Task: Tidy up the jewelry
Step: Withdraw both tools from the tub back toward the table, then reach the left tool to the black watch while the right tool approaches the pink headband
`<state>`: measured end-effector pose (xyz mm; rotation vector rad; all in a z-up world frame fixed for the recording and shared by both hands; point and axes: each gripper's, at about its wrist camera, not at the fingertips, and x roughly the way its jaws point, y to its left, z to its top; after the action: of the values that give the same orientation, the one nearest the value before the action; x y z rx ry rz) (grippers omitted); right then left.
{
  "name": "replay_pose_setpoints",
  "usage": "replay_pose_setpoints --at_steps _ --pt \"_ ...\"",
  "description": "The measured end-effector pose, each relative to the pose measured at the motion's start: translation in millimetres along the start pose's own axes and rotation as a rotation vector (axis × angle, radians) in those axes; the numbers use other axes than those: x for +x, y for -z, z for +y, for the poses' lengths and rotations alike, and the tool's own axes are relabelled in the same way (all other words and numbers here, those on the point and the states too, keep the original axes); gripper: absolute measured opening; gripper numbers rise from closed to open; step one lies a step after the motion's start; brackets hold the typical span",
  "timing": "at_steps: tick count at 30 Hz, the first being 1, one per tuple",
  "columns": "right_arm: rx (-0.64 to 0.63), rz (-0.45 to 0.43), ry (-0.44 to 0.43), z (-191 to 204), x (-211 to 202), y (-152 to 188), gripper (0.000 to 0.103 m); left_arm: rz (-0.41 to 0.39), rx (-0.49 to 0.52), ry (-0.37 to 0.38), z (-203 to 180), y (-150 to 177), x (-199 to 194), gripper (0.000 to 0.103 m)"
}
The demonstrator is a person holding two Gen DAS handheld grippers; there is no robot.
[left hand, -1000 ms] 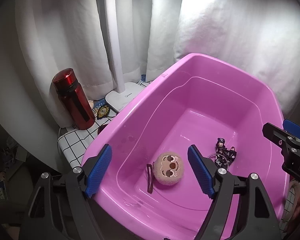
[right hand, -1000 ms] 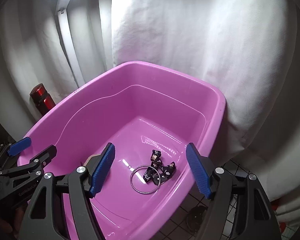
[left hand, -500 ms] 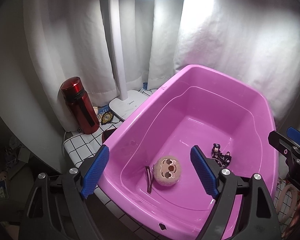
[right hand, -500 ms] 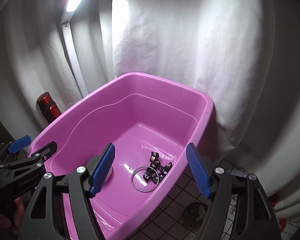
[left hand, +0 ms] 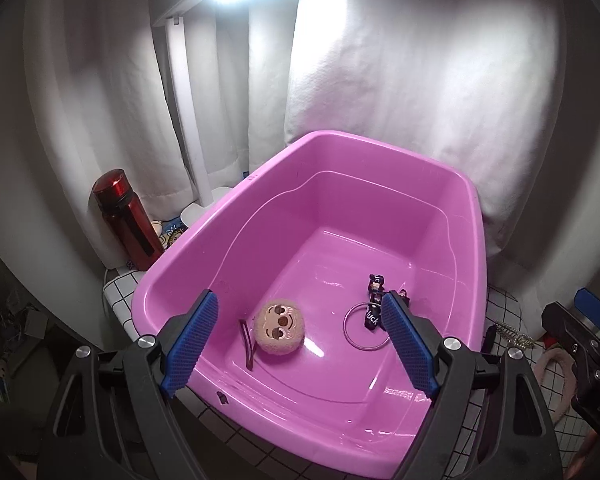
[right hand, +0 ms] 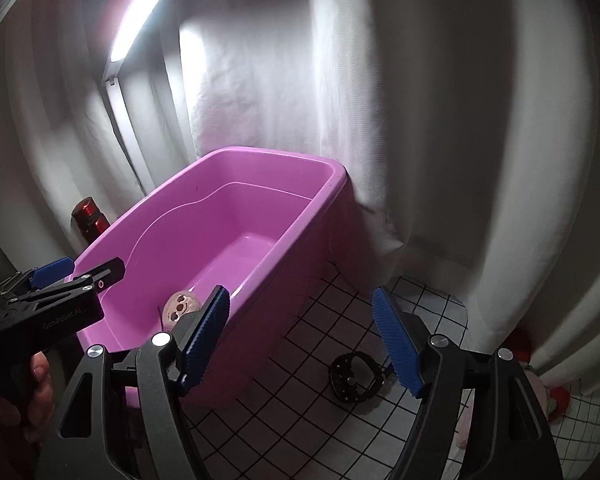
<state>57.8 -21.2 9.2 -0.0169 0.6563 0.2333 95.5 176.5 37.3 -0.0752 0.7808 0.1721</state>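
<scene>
A pink plastic tub holds a round plush face charm, a thin brown hair clip, a metal ring and a black strap charm. My left gripper hangs open above the tub's near end with nothing between its blue pads. My right gripper is open and empty, to the right of the tub over the checked cloth. A black studded bangle lies on the cloth just below it. The right wrist view shows the plush charm and my left gripper.
A red bottle and a white desk lamp stand left of the tub before white curtains. Right of the tub lie a comb and a pink fuzzy headband. My right gripper shows at that edge.
Both grippers have drawn back from the tub. The right one swung right, from over the ring inside the tub to over the checked cloth, bringing the black bangle into view.
</scene>
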Motion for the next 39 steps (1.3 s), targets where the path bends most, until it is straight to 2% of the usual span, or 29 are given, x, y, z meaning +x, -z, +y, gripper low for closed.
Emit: replay_pose_setpoints --at_steps 7,16,18,22,24,30,39 --pt "0.089 0.021 0.062 -50 -34 46 0.071 0.010 0.091 0.097 -58 22 -13 0.082" --pt "0.244 0.060 0.207 -138 -76 110 0.071 0.051 0.165 0.188 -125 57 -18 0.084" --pt "0.275 0.066 0.235 -156 -84 123 0.071 0.029 0.198 0.170 -136 65 -19 0.087" --pt "0.327 0.084 0.269 -185 -95 146 0.071 0.086 0.212 0.193 -152 80 -11 0.087" --pt "0.347 0.088 0.278 -195 -99 154 0.071 0.090 0.222 0.196 -158 87 -11 0.087" --pt "0.378 0.116 0.282 -213 -97 172 0.071 0.107 0.252 0.188 -177 103 -4 0.087" --pt "0.425 0.156 0.300 -238 -80 191 0.071 0.168 0.233 0.163 -187 120 37 0.087"
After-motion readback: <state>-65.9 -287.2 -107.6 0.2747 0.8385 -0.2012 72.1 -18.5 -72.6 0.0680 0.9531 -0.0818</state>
